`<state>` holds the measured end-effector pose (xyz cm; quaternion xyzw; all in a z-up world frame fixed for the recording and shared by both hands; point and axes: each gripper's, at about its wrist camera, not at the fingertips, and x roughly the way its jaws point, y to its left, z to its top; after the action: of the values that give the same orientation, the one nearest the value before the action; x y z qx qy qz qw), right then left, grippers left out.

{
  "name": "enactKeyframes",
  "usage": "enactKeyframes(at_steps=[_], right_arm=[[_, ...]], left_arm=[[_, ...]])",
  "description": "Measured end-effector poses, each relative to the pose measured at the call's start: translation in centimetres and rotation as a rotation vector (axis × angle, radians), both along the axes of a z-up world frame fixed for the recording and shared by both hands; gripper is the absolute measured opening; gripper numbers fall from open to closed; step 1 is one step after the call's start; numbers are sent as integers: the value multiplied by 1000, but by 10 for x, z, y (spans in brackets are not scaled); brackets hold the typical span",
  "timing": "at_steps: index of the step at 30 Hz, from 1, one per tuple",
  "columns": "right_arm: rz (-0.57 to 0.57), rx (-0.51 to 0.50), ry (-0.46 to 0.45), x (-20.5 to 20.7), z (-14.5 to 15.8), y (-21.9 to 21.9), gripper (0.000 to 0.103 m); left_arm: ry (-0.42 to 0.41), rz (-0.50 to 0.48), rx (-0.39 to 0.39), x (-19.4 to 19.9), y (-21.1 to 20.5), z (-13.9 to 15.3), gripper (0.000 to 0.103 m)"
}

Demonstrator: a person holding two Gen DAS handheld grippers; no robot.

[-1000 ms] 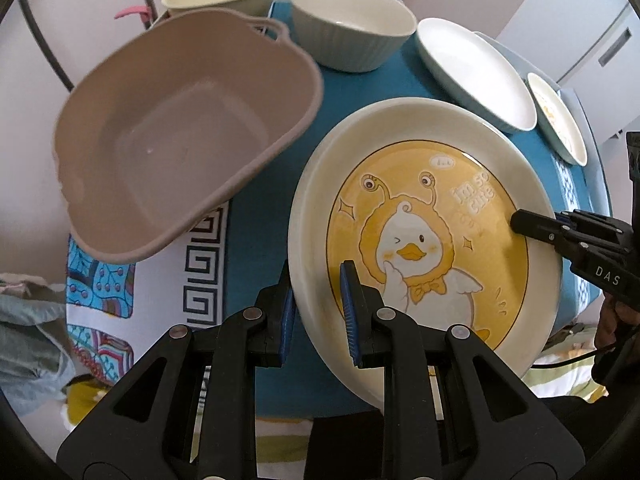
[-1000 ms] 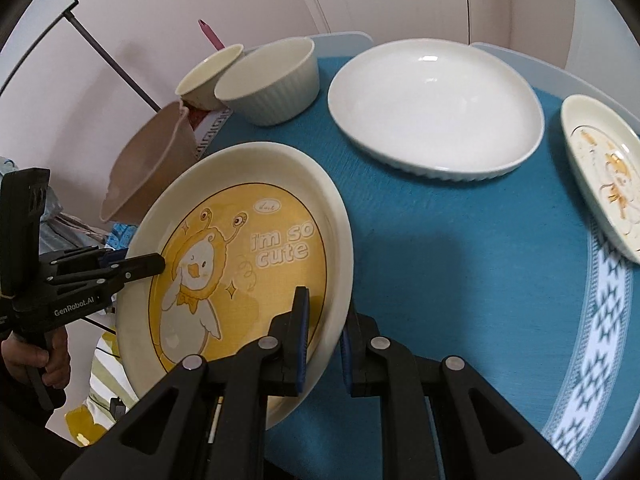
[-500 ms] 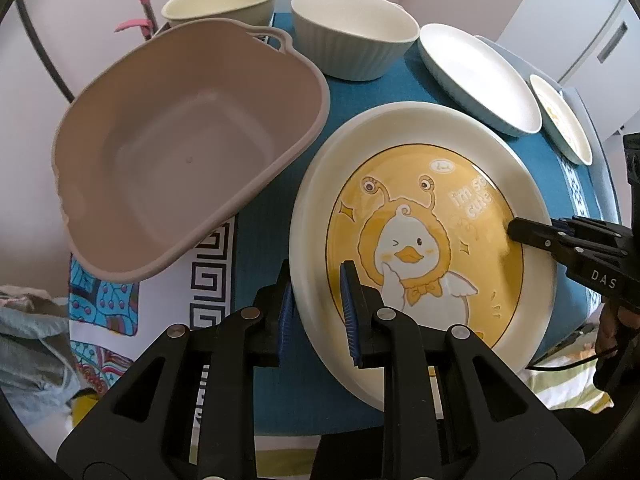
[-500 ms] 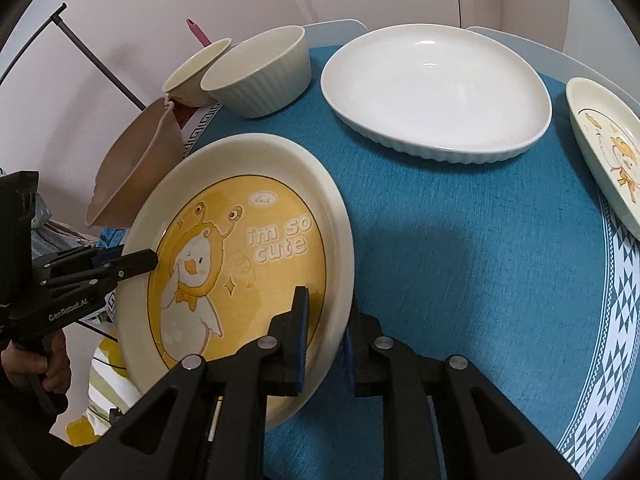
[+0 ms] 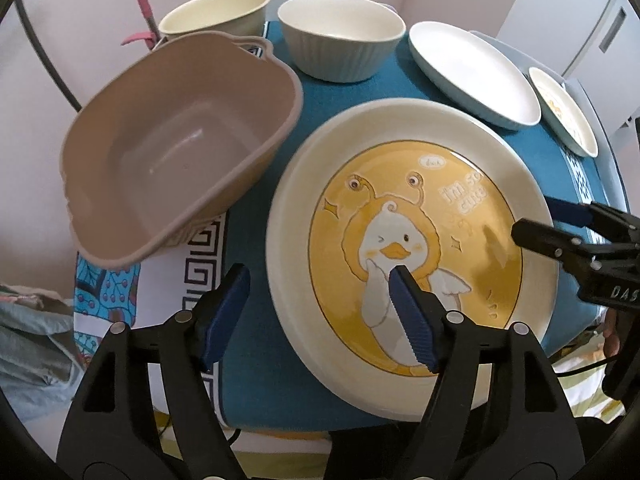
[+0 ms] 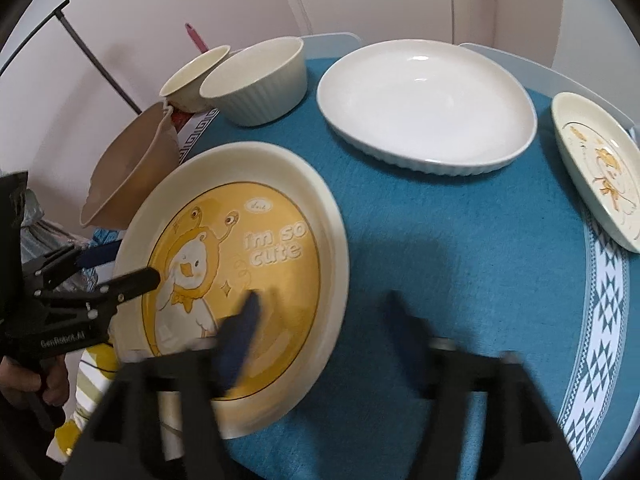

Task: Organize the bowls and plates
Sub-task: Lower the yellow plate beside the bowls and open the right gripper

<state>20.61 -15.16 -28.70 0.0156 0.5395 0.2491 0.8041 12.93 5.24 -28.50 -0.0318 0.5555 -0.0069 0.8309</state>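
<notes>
A large cream plate with a yellow duck picture (image 5: 404, 208) lies on the blue tablecloth; it also shows in the right wrist view (image 6: 256, 240). My left gripper (image 5: 320, 292) is open, its jaws spread either side of the plate's near rim. My right gripper (image 6: 324, 320) is open too, blurred, astride the plate's right rim; it shows at the plate's far side in the left wrist view (image 5: 536, 220). A white ribbed plate (image 6: 424, 104), a small duck plate (image 6: 600, 172), a ribbed bowl (image 6: 256, 80) and a cream bowl (image 6: 192, 76) stand further back.
A tan plastic basin (image 5: 176, 144) sits at the table's left edge, tilted, partly over the edge. A pink-handled tool (image 5: 142, 8) and a black rack pole (image 6: 92, 56) stand by the wall behind it. Bare blue cloth (image 6: 460, 240) lies right of the duck plate.
Both grippers have opened and let go of the duck plate's rim. The plate now rests on the cloth. The right gripper is blurred from moving.
</notes>
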Motion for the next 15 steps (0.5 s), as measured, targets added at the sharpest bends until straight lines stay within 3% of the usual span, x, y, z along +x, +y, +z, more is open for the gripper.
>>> enactKeyframes(at_steps=[7, 11, 13, 14, 15], right_arm=[[-8, -4, -29, -8, 29, -6, 67], [-18, 8, -74, -14, 59, -10, 67], [-17, 8, -103, -14, 76, -12, 76], [-19, 10, -117, -15, 83, -12, 94], [-31, 27, -144, -15, 94, -16, 102]], left_arm=[[-30, 8, -6, -15, -5, 25, 70], [-92, 22, -7, -25, -7, 63, 70], [-148, 19, 6, -26, -11, 88, 70], [-182, 17, 21, -25, -15, 102, 75], [-222, 15, 38, -23, -19, 117, 87]])
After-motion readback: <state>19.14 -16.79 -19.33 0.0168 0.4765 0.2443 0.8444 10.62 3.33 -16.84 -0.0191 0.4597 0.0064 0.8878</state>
